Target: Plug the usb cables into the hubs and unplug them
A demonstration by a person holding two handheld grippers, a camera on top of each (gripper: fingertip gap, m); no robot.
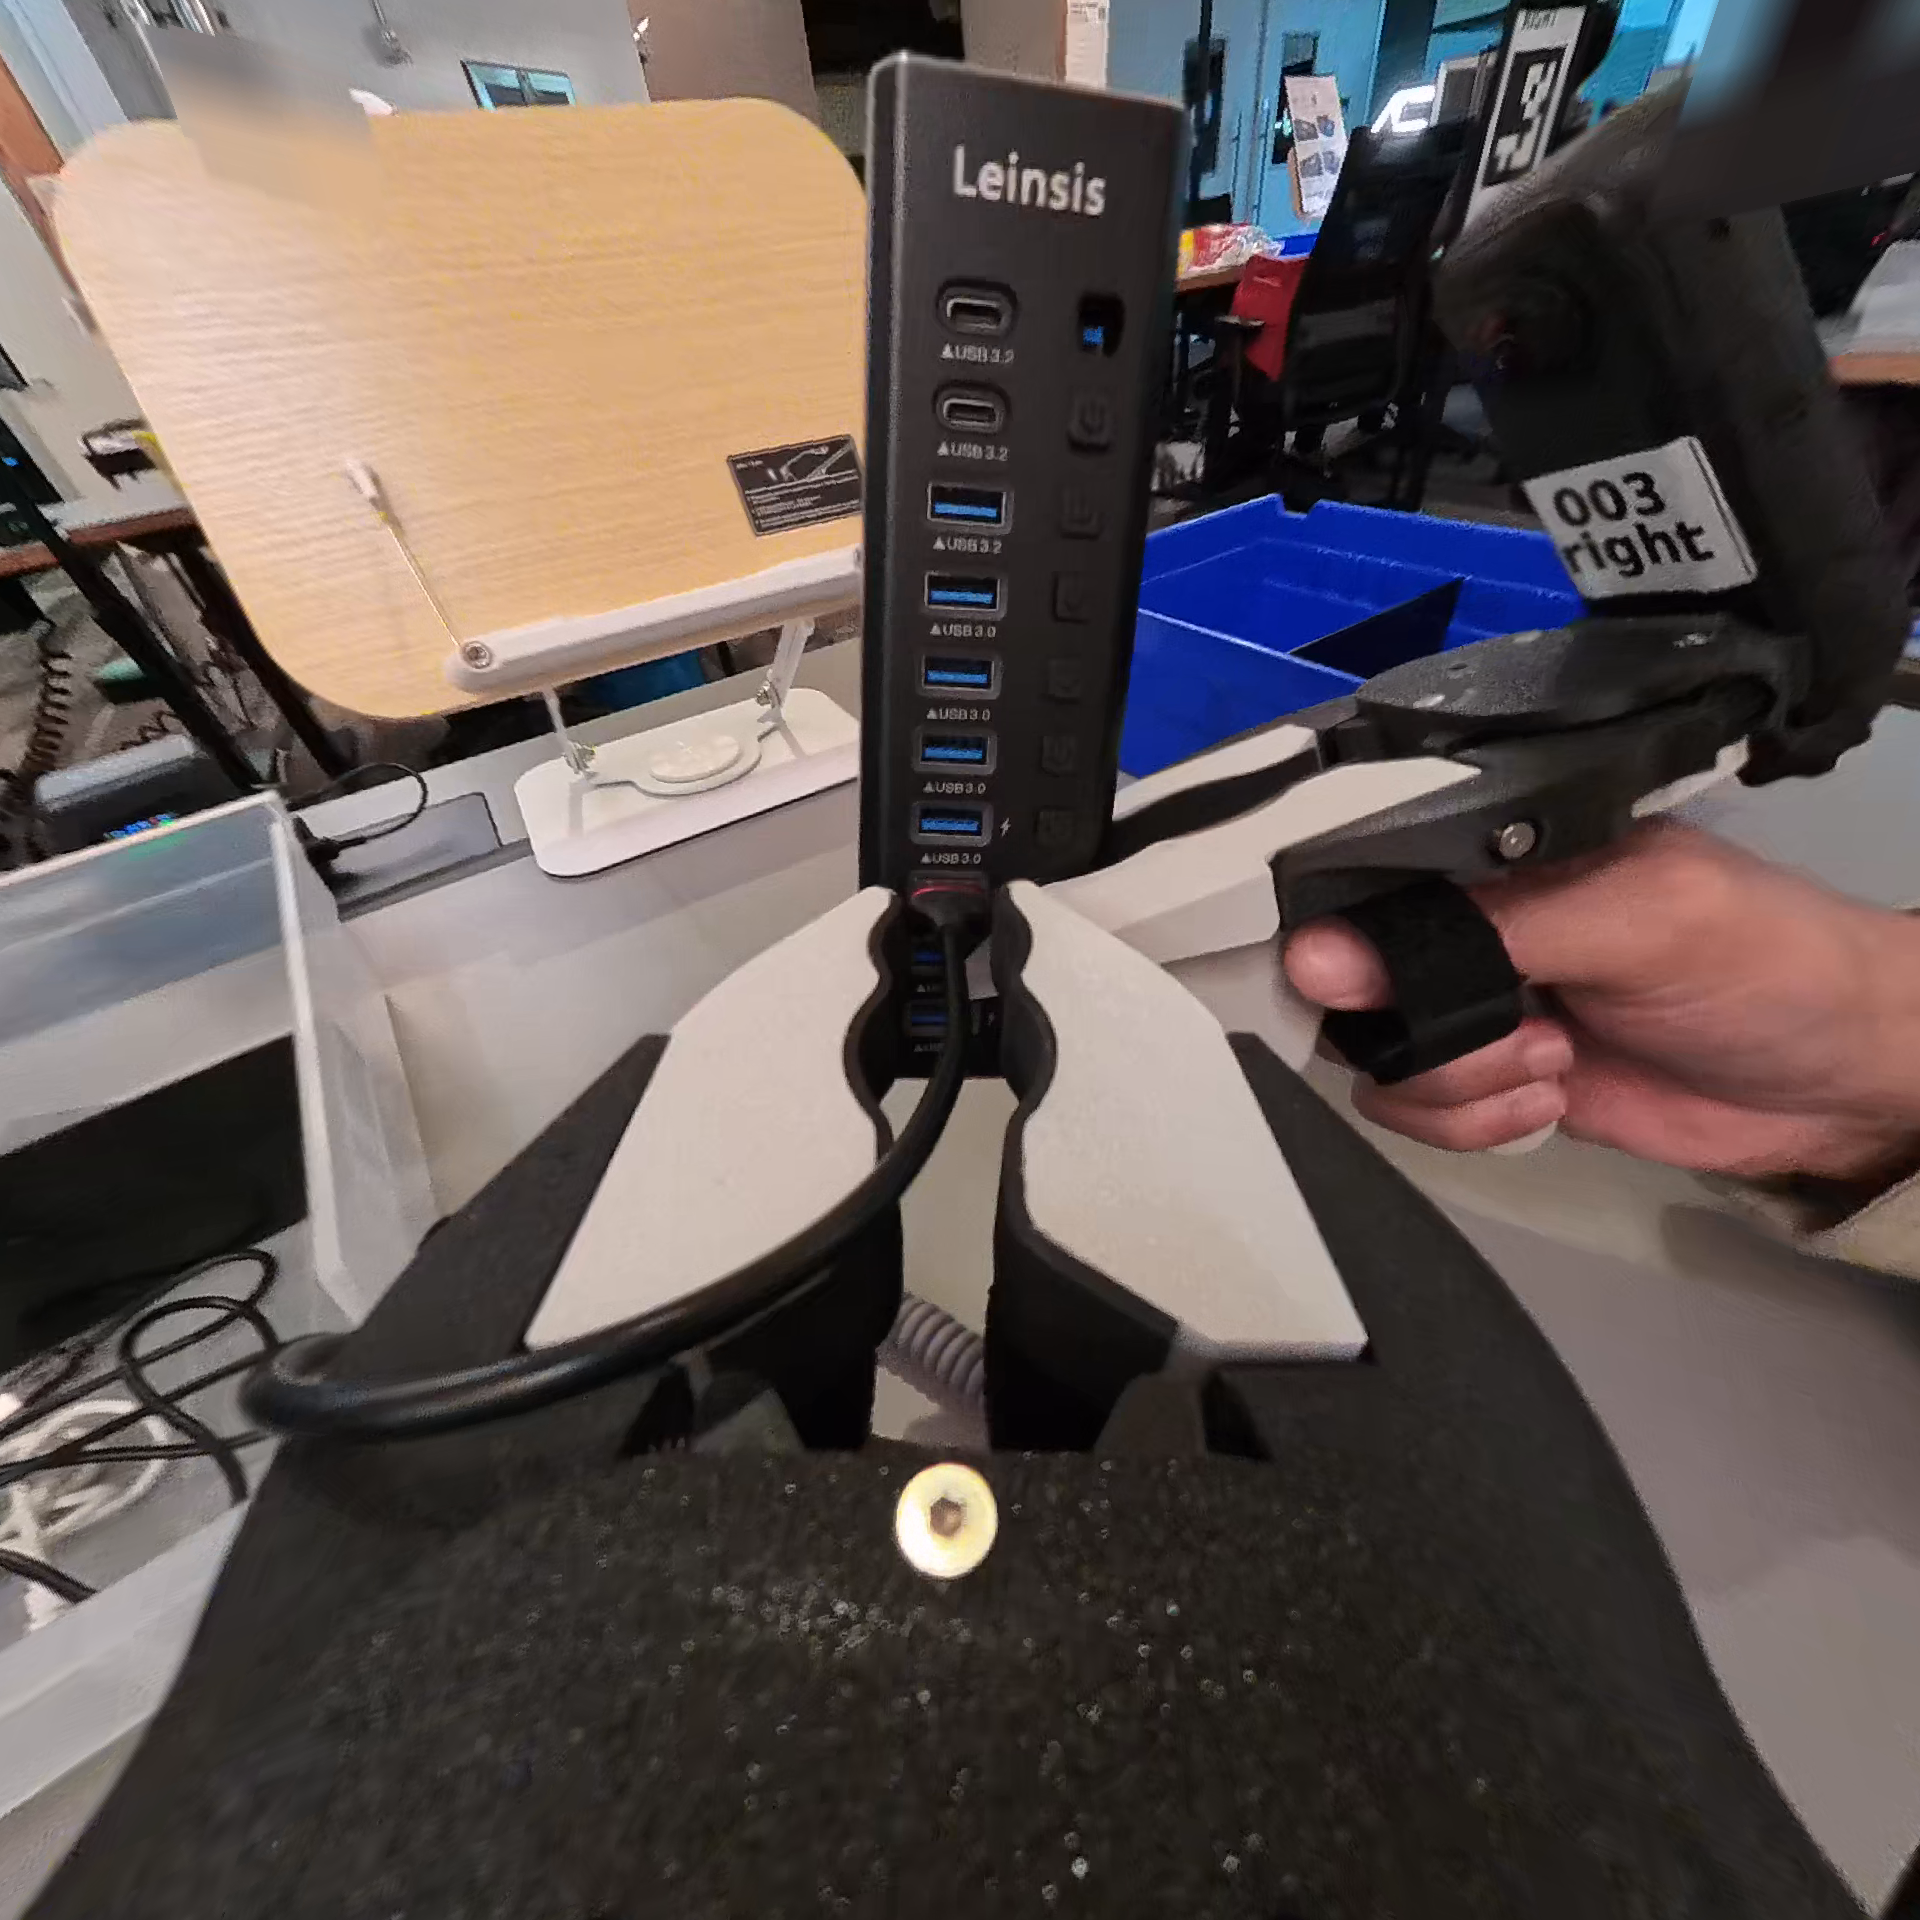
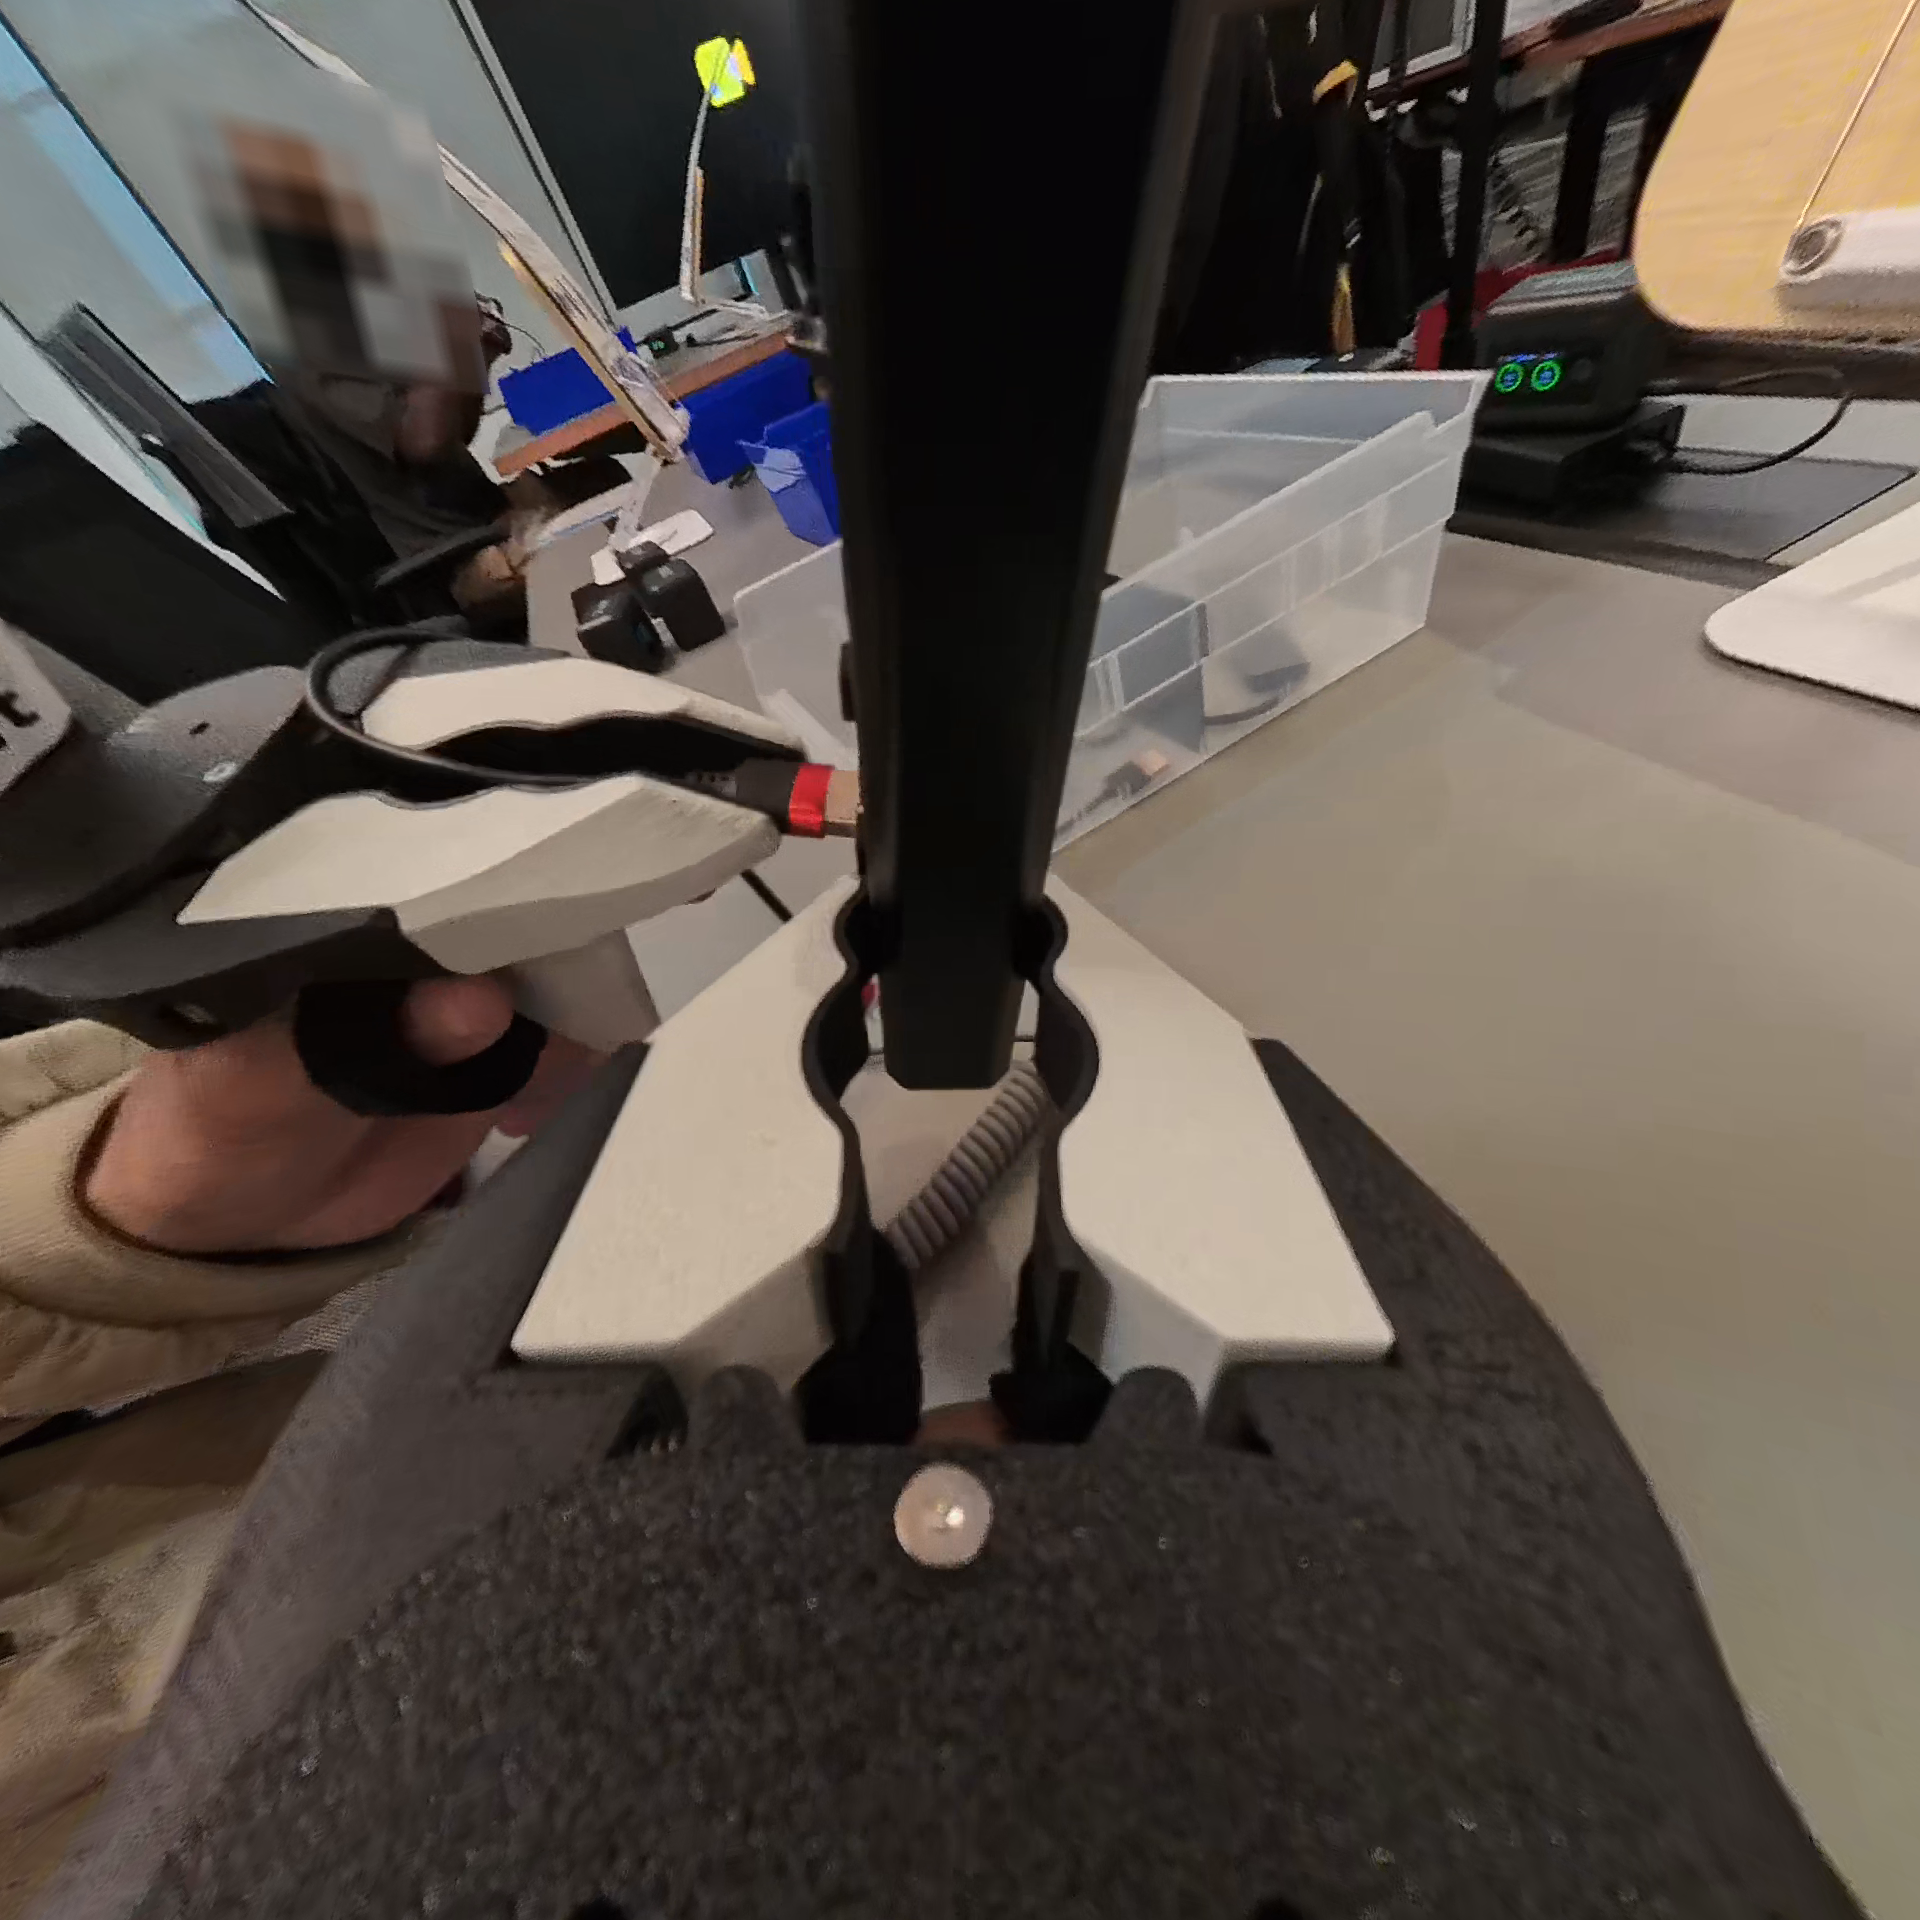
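- While the black hub (image 1: 1023, 488) stands upright above the grey desk (image 2: 1507, 935), the right tongs (image 2: 951, 914) are clenched on its lower end.
- The left tongs (image 1: 945, 914) grasp the black usb cable (image 1: 623, 1340) just behind its red-banded plug (image 2: 821, 798), whose metal tip touches a port low on the hub's face.
- The cable loops back over the left tongs.
- A clear bin (image 2: 1299, 540) sits behind the hub; a blue bin (image 1: 1299, 613) and a wooden stand (image 1: 468, 416) are toward the desk's far edge.
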